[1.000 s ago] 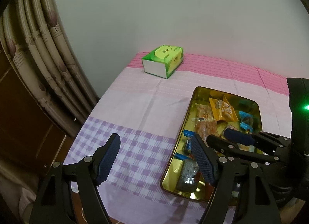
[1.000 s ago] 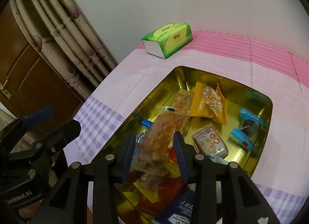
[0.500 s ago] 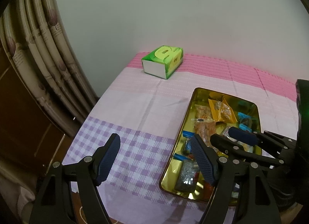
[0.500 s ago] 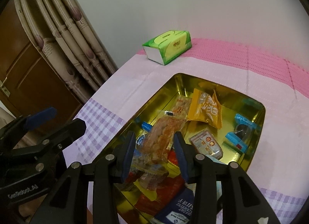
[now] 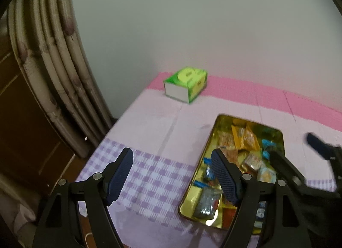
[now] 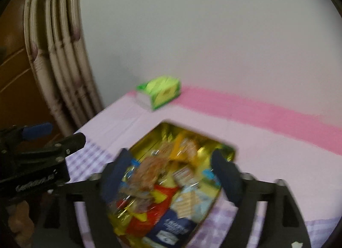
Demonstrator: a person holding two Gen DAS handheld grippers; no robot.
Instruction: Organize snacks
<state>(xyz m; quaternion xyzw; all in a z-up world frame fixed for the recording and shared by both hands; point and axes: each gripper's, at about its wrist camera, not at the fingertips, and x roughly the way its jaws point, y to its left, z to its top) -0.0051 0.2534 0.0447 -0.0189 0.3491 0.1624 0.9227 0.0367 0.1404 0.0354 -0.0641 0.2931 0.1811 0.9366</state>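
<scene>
Curtain [image 5: 62, 72]: beige, pleated, hung past the left edge of the surface, in front of dark wood panelling.

Left claw [image 5: 171, 175]: spread wide, nothing between its blue-padded fingers [image 5: 118, 175]. It is held over the checked near-left part of the surface, with its right finger seen in front of the tray's left rim. No contact with the tray can be told.

Surface [image 5: 149, 124]: covered by a cloth, purple-and-white check at the near edge, pale pink in the middle, deeper pink along the far edge by the wall.

Tissue box [image 5: 186, 82]: green with a white end, set near the far-left corner of the surface, well apart from the tray.

Gold tray [image 5: 192, 190]: rectangular, metallic, set toward the near-right part of the surface, its long side running away from the near edge.

Snacks [image 5: 243, 139]: small wrapped packets, orange, red, blue and silver, all piled inside the gold tray; single labels cannot be read through blur.

Right claw [image 6: 171, 175]: its jaws have just been opening and are now spread wide above the tray. A clear packet of orange-brown snack [image 6: 147, 173] is seen between the fingers, but no pad is pressed on it.
</scene>
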